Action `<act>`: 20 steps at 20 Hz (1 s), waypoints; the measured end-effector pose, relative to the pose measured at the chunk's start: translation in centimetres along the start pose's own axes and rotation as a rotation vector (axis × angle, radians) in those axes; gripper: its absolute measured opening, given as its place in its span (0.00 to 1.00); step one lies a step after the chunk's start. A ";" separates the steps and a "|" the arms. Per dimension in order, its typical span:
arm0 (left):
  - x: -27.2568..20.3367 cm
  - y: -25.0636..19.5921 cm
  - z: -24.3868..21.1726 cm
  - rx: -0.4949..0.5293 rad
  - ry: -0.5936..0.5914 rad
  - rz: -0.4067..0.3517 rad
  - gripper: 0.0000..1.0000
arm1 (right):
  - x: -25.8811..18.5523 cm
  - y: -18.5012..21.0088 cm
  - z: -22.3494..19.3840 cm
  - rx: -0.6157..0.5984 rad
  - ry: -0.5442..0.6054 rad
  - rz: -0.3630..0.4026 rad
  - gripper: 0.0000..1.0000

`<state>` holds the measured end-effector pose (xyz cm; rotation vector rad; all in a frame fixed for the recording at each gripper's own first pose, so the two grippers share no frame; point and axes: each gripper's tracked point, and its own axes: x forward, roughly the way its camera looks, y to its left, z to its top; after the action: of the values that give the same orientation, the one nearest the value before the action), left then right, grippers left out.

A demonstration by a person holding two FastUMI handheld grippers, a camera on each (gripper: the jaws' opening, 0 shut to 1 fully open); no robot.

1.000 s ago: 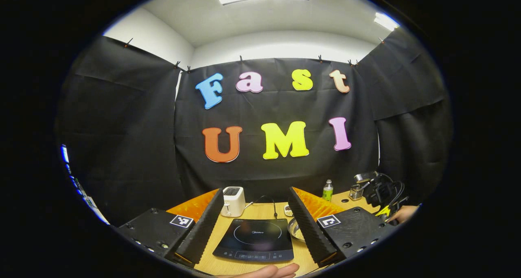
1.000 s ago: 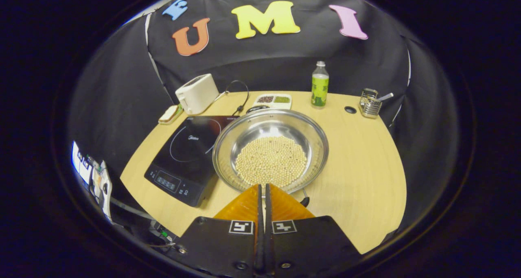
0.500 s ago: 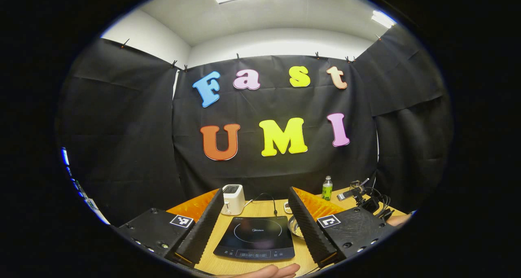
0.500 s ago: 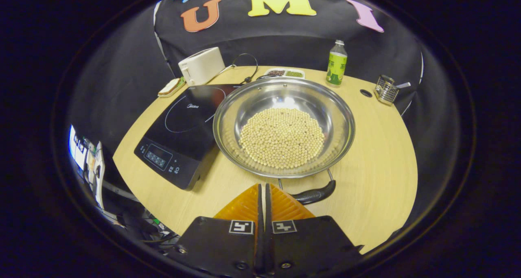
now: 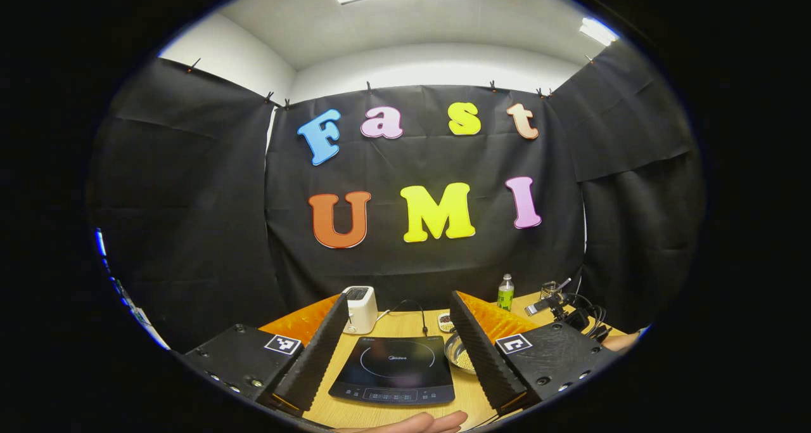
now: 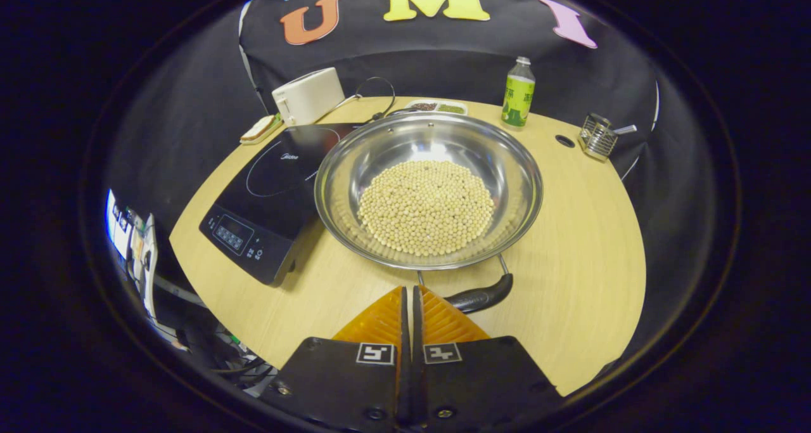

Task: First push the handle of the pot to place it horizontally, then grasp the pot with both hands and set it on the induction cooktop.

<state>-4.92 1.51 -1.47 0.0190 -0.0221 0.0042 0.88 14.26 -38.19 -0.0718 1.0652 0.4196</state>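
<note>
Fingers of the right gripper (image 6: 408,300) are pressed together on nothing, hovering just short of the pot's black handle (image 6: 479,298). Those of the left gripper (image 5: 399,338) stand wide apart, empty, above the induction cooktop (image 5: 394,369). The pot (image 6: 428,189), full of pale beans, sits on the table (image 6: 570,243), its rim overlapping the cooktop's edge.

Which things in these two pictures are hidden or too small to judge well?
- Right gripper view: left end of the black pot handle, behind the right tool.
- Left gripper view: most of the steel pot of beans, behind the left tool's finger.
- Right gripper view: contents of the small white tray, too small.
</note>
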 end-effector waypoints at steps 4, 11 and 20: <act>0.1 -0.4 0.0 -0.022 0.004 -0.010 0.96 | -0.1 -0.9 0.0 0.026 0.005 0.014 0.04; 0.7 0.0 -0.5 -0.006 0.023 0.006 0.95 | -0.1 -4.1 0.7 0.034 -0.003 -0.019 0.01; 3.0 -0.9 1.9 -0.008 0.001 0.010 0.95 | 0.5 -7.8 1.8 0.011 0.021 0.010 0.04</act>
<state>-1.98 0.63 0.43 0.0111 -0.0215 0.0145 5.49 7.69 -38.89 -0.0605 1.0887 0.4229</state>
